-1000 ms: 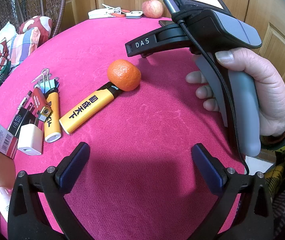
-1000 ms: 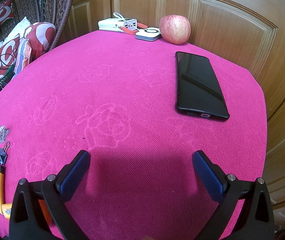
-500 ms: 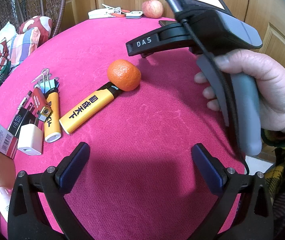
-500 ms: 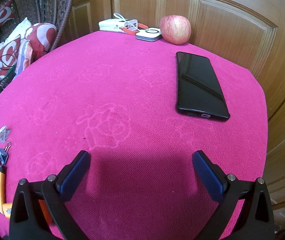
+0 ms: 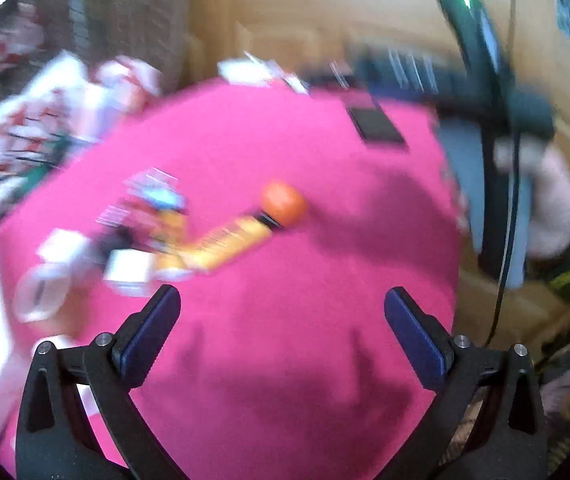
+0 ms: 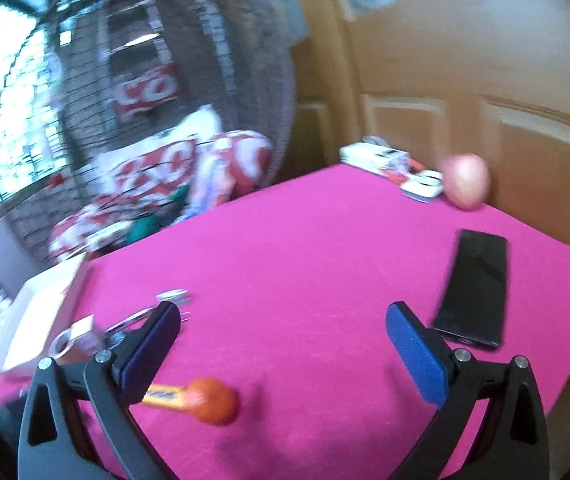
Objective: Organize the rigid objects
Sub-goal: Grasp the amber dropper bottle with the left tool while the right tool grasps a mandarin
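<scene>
Both hand-held grippers, left (image 5: 283, 320) and right (image 6: 283, 334), gape wide and empty; the orange (image 6: 213, 401) lies just below the right one's left finger.

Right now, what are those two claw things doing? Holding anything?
Left gripper: open, holding nothing, above the pink tablecloth.
Right gripper: open, holding nothing.

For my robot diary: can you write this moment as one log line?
left gripper: open, empty | right gripper: open, empty | orange: on table, touching yellow marker | phone: untouched
</scene>
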Motion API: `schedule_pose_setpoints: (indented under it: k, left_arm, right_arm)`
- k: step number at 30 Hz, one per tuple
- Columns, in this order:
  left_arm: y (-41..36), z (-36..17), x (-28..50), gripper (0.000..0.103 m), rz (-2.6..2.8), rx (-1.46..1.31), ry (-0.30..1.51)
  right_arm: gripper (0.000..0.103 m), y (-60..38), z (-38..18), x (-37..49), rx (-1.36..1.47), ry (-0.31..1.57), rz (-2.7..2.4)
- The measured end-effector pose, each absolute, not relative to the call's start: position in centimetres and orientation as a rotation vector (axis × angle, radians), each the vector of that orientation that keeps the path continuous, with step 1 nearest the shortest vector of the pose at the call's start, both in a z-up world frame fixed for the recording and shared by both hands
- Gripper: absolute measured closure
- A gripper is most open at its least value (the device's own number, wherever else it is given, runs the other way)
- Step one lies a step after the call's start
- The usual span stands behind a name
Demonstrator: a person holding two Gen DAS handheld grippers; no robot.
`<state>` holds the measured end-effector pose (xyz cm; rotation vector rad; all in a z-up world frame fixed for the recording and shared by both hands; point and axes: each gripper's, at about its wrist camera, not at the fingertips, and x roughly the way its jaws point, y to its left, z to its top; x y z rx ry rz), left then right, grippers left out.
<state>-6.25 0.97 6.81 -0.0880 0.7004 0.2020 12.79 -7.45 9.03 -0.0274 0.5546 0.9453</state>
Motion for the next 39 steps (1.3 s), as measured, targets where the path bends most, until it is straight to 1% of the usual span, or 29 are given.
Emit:
schedule_pose_setpoints:
  k: [2, 5, 7, 8, 12, 16, 27, 28, 29, 31, 36, 37, 38, 39]
  left_arm:
    - [3.2, 8.7, -9.4, 0.0, 0.341, -0.144, 0.637]
    - [7.2, 9.0, -13.8, 0.0, 0.613, -0.263, 0.608]
    - [9.9, 7.8, -16.6, 0.0, 0.785, -0.348, 0.61]
    - [11.5, 6.5, -18.1, 0.0, 0.878, -0.408, 0.642]
    - [13.8, 3.0, -21.3, 0.0, 0.966, -0.6, 0.683]
    - [14.5, 1.9, -21.7, 0.0, 0.944, -0.674, 0.681]
    - [14.2, 1.2, -20.3, 0.0, 0.962, -0.64, 0.724]
    - [14.3, 1.2, -20.4, 0.001, 0.959, -0.649, 0.717]
    - [14.4, 1.2, -20.5, 0.003, 0.958, -0.654, 0.709]
    - [14.5, 1.2, -20.7, 0.006, 0.96, -0.66, 0.699]
    - [14.5, 1.1, -21.2, 0.006, 0.968, -0.668, 0.688]
    - [14.6, 1.0, -21.2, 0.006, 0.971, -0.669, 0.691]
    - [14.6, 0.9, -21.2, 0.009, 0.97, -0.667, 0.697]
    - [14.6, 0.8, -21.1, 0.011, 0.975, -0.658, 0.701]
  right_arm:
    - [0.0, -6.6, 8.7, 12.2, -0.058, 0.561, 0.987]
    - [0.0, -4.9, 7.1, 12.3, -0.121, 0.623, 0.998]
    - [0.0, -4.0, 5.7, 12.5, -0.124, 0.695, 1.023]
    - [0.0, -3.6, 5.1, 12.4, -0.117, 0.731, 1.038]
    - [0.0, -3.0, 3.9, 11.6, -0.136, 0.796, 1.056]
    - [0.0, -2.6, 3.7, 11.0, -0.197, 0.792, 1.033]
    - [0.001, -1.8, 3.2, 10.8, -0.22, 0.799, 1.045]
    - [0.001, -1.8, 3.1, 10.8, -0.216, 0.801, 1.049]
    - [0.001, -1.9, 3.1, 10.8, -0.213, 0.803, 1.054]
    - [0.009, -2.0, 3.1, 10.8, -0.211, 0.805, 1.058]
    - [0.009, -2.1, 2.7, 10.9, -0.201, 0.824, 1.068]
    - [0.01, -2.1, 2.6, 10.9, -0.2, 0.829, 1.073]
    - [0.012, -2.0, 2.5, 11.0, -0.2, 0.833, 1.077]
    - [0.016, -1.9, 2.4, 10.9, -0.202, 0.84, 1.082]
